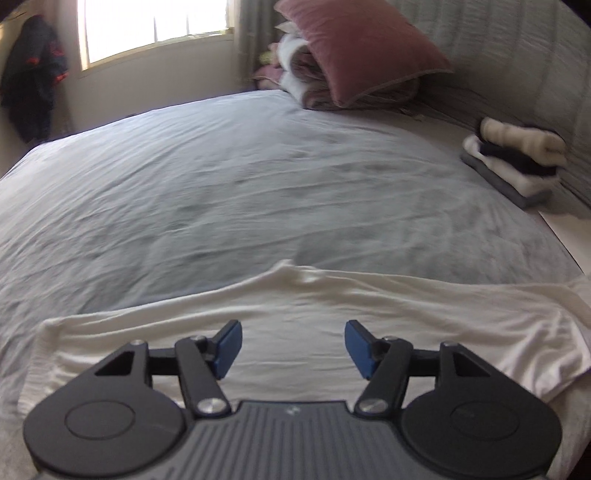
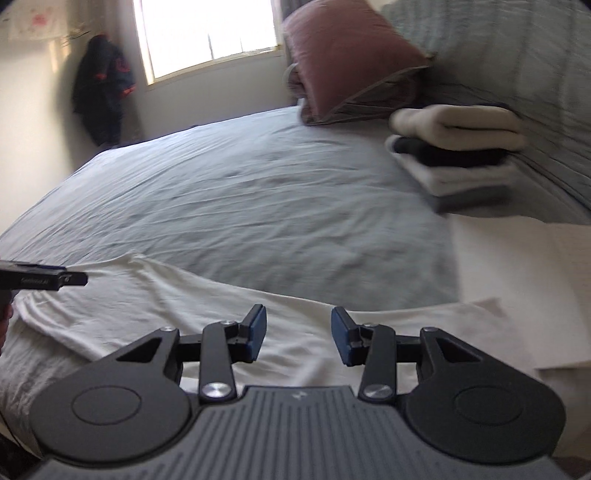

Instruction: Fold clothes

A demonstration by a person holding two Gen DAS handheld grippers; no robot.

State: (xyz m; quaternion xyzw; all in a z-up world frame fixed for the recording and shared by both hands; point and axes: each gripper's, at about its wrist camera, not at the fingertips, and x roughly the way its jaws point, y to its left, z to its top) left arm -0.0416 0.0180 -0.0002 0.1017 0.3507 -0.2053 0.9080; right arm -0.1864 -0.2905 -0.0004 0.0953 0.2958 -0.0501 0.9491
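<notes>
A cream garment [image 1: 314, 314] lies spread flat along the near edge of the bed [image 1: 221, 184], its far hem running in a wavy line across the pale blue sheet and its right end reaching almost to the bed's right edge. Beyond that hem the sheet is bare and wrinkled all the way back to the mauve pillow [image 1: 362, 48] and the bedding heaped under it at the head. The stack of folded clothes [image 1: 517, 162] sits at the right edge of the bed, well apart from the garment. The left hand-held gripper [image 1: 293, 345] hangs over the garment's middle with its blue pads wide apart and nothing between them. The right hand-held gripper [image 2: 299, 339] hangs over the same cloth nearer its right part, jaws parted somewhat less, also holding nothing. The right wrist view alone shows the left tool from the side, at the far left over the garment's far hem, and a white folded piece [image 2: 535, 266] on the right beside the stack; the dark jacket [image 2: 103, 92] hanging by the window [image 2: 210, 33] appears in both.
</notes>
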